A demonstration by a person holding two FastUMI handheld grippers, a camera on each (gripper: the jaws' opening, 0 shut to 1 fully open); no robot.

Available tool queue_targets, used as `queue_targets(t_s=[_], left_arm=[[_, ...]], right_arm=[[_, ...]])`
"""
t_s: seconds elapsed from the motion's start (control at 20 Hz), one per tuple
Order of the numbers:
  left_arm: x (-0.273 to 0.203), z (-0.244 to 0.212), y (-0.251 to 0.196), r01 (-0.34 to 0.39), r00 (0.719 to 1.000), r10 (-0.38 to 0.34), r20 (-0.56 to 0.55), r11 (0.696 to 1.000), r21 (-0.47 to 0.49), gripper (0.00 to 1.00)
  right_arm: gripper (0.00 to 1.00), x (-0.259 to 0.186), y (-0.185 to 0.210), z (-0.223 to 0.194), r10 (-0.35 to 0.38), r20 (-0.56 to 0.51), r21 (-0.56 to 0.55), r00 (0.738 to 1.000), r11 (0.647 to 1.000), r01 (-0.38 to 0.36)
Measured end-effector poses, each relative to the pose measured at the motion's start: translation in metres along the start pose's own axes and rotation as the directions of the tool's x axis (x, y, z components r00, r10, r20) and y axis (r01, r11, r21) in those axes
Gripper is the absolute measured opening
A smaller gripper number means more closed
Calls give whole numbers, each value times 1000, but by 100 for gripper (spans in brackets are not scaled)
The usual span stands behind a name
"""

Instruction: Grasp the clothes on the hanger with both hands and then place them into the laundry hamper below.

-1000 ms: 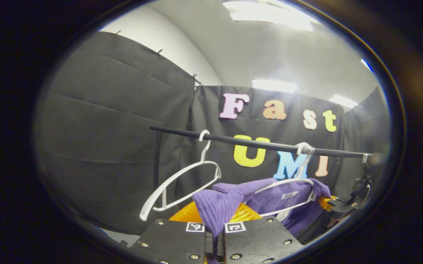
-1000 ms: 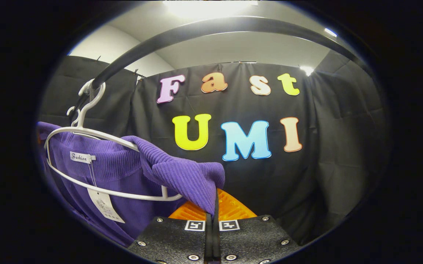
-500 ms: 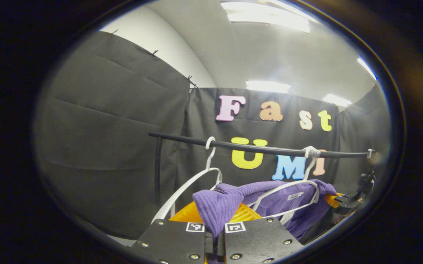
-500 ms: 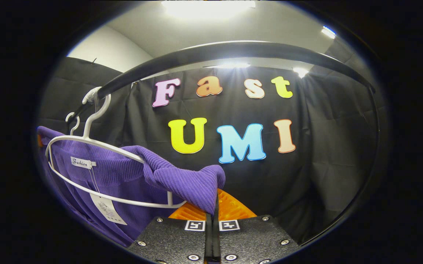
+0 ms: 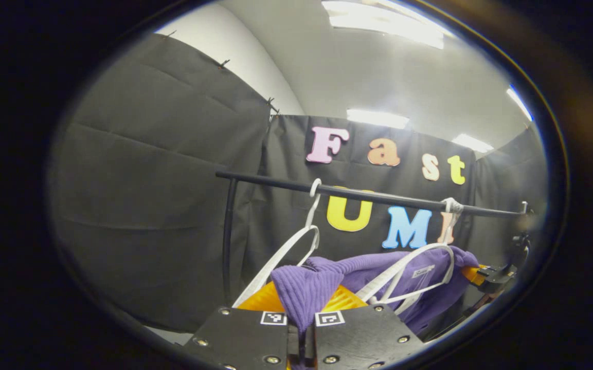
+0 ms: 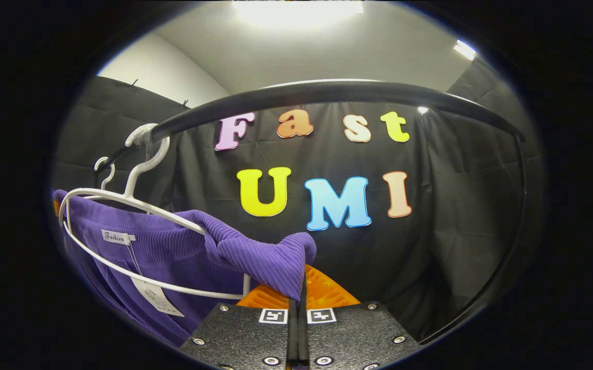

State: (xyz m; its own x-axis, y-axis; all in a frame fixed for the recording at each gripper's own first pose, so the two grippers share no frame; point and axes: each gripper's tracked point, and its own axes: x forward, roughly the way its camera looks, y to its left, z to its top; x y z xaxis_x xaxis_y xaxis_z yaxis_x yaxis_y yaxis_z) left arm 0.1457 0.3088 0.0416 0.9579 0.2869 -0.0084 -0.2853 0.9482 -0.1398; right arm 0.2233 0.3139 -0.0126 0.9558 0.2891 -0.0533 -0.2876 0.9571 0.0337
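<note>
A purple ribbed garment (image 5: pixel 378 280) hangs on a white hanger (image 5: pixel 419 267) from the black rail (image 5: pixel 378 198). In the left gripper view, my left gripper (image 5: pixel 301 308) is shut on a bunched fold of the purple cloth at one shoulder. My right gripper (image 6: pixel 299 300) is shut on the other shoulder fold of the garment (image 6: pixel 173 252), which drapes over its white hanger (image 6: pixel 121 205) on the rail (image 6: pixel 327 92). The right gripper (image 5: pixel 491 272) also appears at the far right of the left gripper view, past the garment. The hamper is out of sight.
A second, bare white hanger (image 5: pixel 286 252) hangs on the rail left of the garment, close to my left gripper. The rail's upright post (image 5: pixel 228 236) stands at the left end. Black cloth walls close in behind and on both sides.
Both grippers have sunk a little, so the rail sits higher in each view. The bare hanger has swung closer to the left gripper. Both holds on the cloth are unchanged.
</note>
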Motion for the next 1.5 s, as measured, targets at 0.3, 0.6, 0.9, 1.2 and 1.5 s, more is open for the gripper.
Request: queue_targets(t_s=[0.3,0.6,0.9,1.2,1.5], left_arm=[[-4,-19,7,16,1000,-16,-7,1000,-19,5],[-9,-46,-2,4,999,-4,-34,1000,-2,5],[-17,-62,-31,13,998,-13,-55,1000,1,5],[-7,-68,-62,2,999,-1,-52,1000,18,5],[0,-72,-82,-27,998,29,-52,999,29,5]], right_arm=[[0,-2,-2,3,-15,0,-2,1000,1000,15],[0,2,-9,1,-12,-1,-12,1000,1000,12],[0,13,-27,3,-8,2,-12,1000,1000,8],[0,25,-49,0,-7,8,-17,1000,1000,7],[0,36,-61,-4,21,17,-32,1000,999,-21]])
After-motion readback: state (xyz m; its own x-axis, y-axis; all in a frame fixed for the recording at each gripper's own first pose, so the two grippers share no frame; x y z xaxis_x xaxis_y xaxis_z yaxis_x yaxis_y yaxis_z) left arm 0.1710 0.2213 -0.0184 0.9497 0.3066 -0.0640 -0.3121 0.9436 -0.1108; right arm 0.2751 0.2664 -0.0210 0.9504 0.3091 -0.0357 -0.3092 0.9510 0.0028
